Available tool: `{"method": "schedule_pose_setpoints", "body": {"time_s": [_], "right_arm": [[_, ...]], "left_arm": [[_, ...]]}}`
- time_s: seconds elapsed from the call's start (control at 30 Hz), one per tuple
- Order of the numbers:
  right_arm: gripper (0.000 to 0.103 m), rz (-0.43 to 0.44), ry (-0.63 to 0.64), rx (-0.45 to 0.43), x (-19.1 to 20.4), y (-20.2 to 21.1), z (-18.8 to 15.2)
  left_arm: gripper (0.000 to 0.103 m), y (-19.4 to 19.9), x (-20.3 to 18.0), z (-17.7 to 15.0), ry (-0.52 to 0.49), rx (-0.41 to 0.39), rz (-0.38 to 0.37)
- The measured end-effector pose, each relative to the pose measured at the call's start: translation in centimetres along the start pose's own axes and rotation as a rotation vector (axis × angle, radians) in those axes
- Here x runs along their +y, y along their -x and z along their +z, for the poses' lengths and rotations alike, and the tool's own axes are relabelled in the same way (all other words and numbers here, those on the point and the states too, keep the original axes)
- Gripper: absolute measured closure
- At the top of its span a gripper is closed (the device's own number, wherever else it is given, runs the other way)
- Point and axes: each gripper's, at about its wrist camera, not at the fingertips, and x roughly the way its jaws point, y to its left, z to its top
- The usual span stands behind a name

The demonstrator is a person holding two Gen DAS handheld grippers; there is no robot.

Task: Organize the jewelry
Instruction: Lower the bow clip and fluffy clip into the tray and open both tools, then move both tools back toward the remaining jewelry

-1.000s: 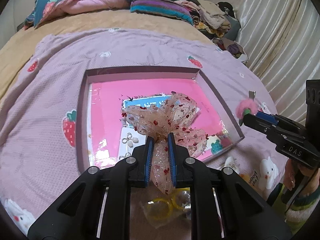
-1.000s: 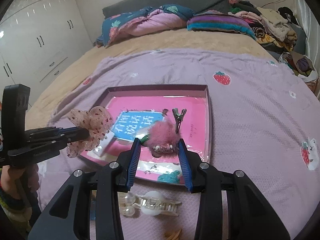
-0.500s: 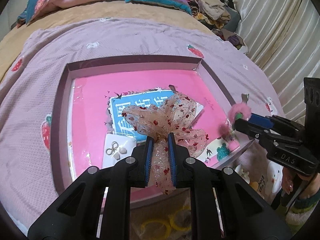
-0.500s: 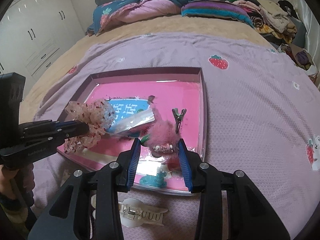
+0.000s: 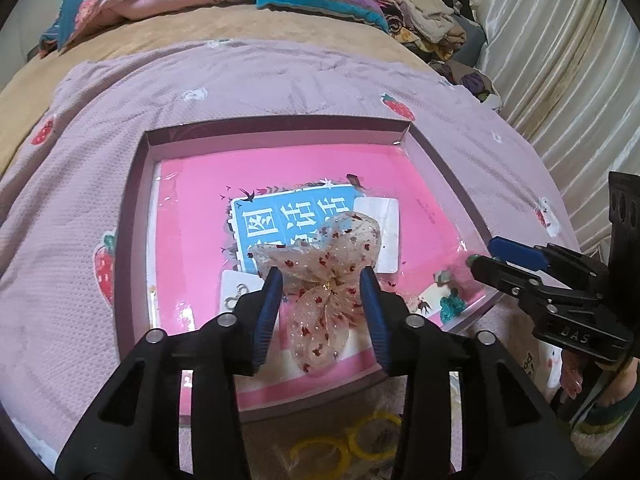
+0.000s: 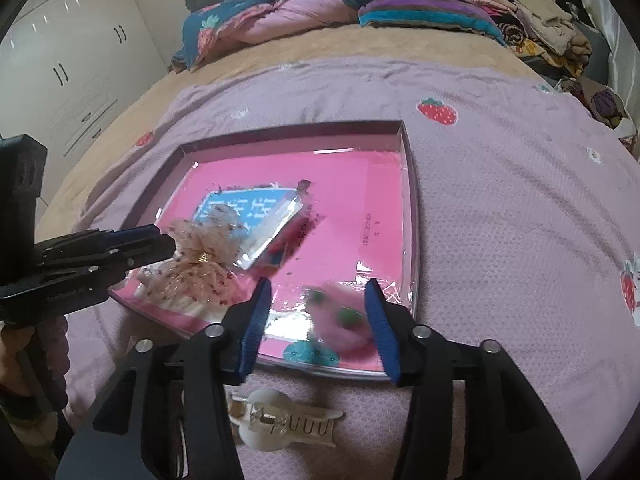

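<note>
The bow (image 5: pixel 326 280) lies in the tray (image 5: pixel 132 216), the fluffy clip (image 6: pixel 340 320) at its right.

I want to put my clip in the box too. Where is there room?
The pink floor along the box's far wall is bare, and so is the strip by the right wall. It is crowded near the front: bow, blue card, fuzzy pink clip.
</note>
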Motion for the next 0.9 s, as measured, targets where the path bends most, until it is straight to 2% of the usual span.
{"method": "schedule_pose_setpoints", "body": {"time_s": [0.33, 0.5, 0.63, 0.9], "right_arm": [[0.019, -0.008, -0.011, -0.113, 0.6, 4.8, 0.1], [0.012, 0.005, -0.028, -0.16, 0.8, 7.3, 0.1], [0.008, 0.01, -0.036, -0.199, 1.0, 9.3, -0.2], [0.008, -0.002, -0.022, -0.262, 1.6, 13.0, -0.9]], "left_arm": [[0.031, 3.6, 0.3, 0.1, 0.027, -0.062, 0.018], [0.009, 5.9, 0.0, 0.0, 0.026, -0.103, 0.046], [0.009, 7.7, -0.2, -0.2, 0.028, -0.131, 0.059], [0.009, 11.4, -0.3, -1.4, 0.046, -0.201, 0.064]]}}
